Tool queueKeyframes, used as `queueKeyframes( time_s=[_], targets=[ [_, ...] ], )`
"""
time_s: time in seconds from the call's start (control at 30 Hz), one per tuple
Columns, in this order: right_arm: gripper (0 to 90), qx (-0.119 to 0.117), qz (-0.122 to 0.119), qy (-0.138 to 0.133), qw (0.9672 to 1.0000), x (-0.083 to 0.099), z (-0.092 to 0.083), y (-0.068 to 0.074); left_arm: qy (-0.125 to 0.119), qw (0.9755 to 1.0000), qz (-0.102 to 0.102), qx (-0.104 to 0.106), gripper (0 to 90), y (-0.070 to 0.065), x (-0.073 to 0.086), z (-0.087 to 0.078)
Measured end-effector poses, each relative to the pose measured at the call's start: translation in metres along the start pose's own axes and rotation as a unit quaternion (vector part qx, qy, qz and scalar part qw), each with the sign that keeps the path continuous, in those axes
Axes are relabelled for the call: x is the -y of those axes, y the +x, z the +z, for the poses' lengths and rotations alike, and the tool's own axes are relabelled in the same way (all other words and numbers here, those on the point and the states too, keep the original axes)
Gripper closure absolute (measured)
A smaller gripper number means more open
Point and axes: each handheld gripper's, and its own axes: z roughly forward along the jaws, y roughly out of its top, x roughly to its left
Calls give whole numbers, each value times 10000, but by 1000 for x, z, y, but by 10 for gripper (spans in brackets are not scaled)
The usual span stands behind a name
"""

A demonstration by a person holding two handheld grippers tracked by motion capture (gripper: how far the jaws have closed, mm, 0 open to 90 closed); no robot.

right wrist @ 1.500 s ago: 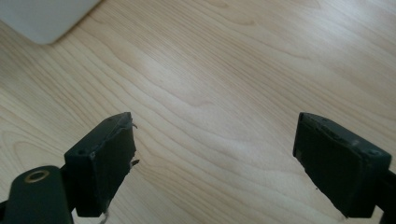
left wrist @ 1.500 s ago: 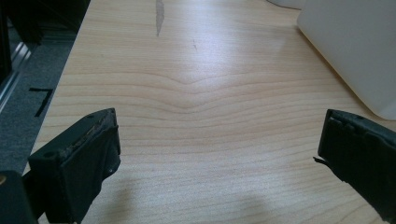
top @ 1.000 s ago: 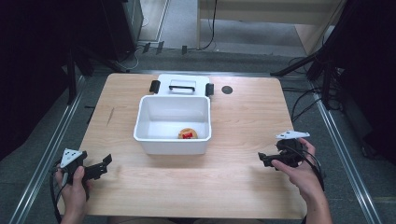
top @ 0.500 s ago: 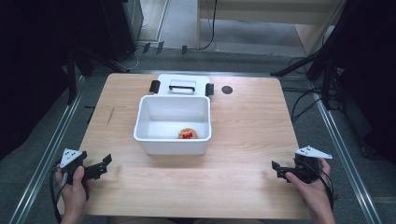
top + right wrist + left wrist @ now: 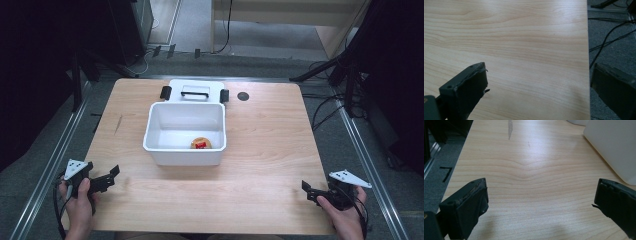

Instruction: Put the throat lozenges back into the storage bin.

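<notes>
A white plastic bin [image 5: 184, 133] stands in the middle of the wooden table [image 5: 270, 145], with a small brown and red object [image 5: 200, 143] on its floor. Its lid [image 5: 194, 93] with black clips lies just behind it. My left gripper [image 5: 111, 176] hovers open at the table's front left corner with nothing between its jaws; the bin's wall [image 5: 614, 147] shows at the upper right of the left gripper view. My right gripper [image 5: 309, 191] is held open over the front right corner, empty, its right jaw past the table's edge [image 5: 587, 62].
A dark round hole [image 5: 243, 96] sits in the table near the back right. A dark streak [image 5: 510, 127] marks the wood at the left. Cables [image 5: 609, 35] lie on the grey floor to the right. Metal rails [image 5: 50, 165] run along both sides.
My right gripper has pulled back and to the right, from mid-right of the table to its front right corner. The left gripper has stayed in place.
</notes>
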Motion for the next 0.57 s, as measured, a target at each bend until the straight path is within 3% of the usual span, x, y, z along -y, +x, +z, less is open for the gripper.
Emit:
queueKeyframes(
  time_s=[0.2,0.57],
  targets=[
    [44,60,319,-324,9989,10,-2,-2,21,10000,6,-8,0,0,0,0],
    [60,62,531,-498,9973,16,-5,-3,60,10000,27,-36,0,-1,-2,3]
  ],
)
